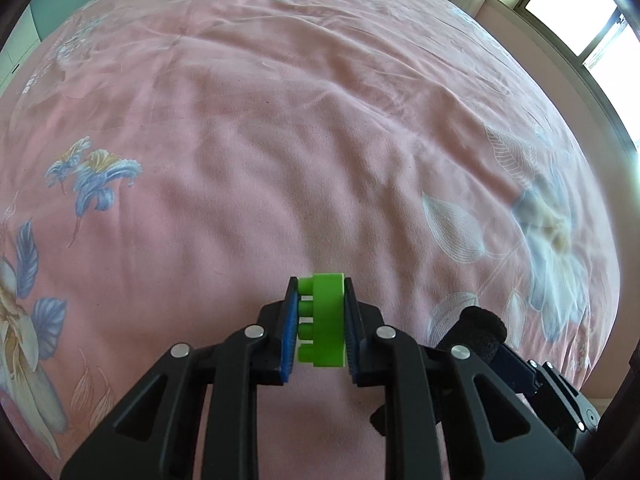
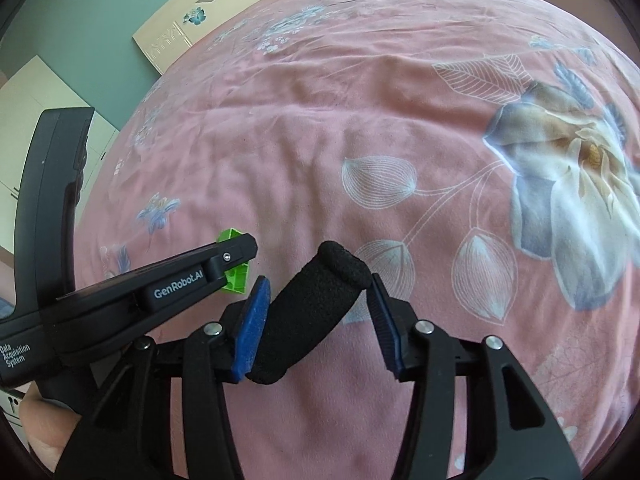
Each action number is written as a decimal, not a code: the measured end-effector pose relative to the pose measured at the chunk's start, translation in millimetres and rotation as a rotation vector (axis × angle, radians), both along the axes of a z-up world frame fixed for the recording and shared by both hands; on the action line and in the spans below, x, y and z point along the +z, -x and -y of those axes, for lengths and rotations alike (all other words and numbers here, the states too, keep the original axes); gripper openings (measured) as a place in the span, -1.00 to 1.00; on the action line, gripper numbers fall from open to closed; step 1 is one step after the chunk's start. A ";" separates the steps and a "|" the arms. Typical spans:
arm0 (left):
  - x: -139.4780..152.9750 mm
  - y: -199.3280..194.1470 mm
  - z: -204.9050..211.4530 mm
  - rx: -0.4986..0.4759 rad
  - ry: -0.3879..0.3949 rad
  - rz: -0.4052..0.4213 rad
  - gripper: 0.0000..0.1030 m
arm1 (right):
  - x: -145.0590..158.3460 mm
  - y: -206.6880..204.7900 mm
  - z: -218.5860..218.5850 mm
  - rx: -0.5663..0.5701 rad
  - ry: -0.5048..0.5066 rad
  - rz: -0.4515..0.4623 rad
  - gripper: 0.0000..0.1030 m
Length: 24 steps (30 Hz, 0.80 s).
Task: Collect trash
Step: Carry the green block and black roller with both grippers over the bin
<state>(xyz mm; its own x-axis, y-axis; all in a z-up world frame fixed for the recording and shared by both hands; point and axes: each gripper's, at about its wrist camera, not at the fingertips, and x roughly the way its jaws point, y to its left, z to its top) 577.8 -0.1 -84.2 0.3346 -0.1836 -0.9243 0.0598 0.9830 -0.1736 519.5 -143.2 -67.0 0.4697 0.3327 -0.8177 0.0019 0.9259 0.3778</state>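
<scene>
Left wrist view shows the left gripper (image 1: 321, 320) low in the middle of the frame, its blue pads (image 1: 290, 334) pressed in on a green plastic block (image 1: 325, 320). The block's studs point toward the left pad and its flat back lies against the right one. Behind and all around spreads a pink bedspread (image 1: 280, 140), wrinkled and printed with blue and white flowers. At the lower right of this frame, a black foam tube (image 1: 478, 332) pokes up beside the left gripper, and a window (image 1: 576, 20) glows at the upper right.

Right wrist view places the right gripper (image 2: 316, 320) at the bottom centre, its fingers clamped on the same black foam tube (image 2: 312, 312), which lies diagonally between them: its lower end touches the left blue pad (image 2: 250, 336) and its upper end rests against the right pad. At the left of this frame the left gripper (image 2: 232, 258) reaches in from the side, marked "GenRobot.AI", with the green block (image 2: 236, 276) gripped at its tip, just beside the right gripper's left pad. A pale wooden headboard (image 2: 192, 24) stands at the upper left, past the edge of the bedspread (image 2: 320, 140).
</scene>
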 end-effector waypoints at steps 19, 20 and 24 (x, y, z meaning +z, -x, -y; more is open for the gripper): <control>164.9 168.7 -40.9 -0.013 -0.246 0.265 -0.56 | 163.6 116.7 -0.5 0.249 0.248 0.264 -0.02; 173.3 180.6 -41.6 -0.016 -0.253 0.279 -0.56 | 173.5 125.6 -1.9 0.261 0.263 0.283 -0.02; 203.4 223.3 -43.6 -0.029 -0.284 0.338 -0.56 | 211.2 161.9 -7.7 0.306 0.313 0.354 -0.02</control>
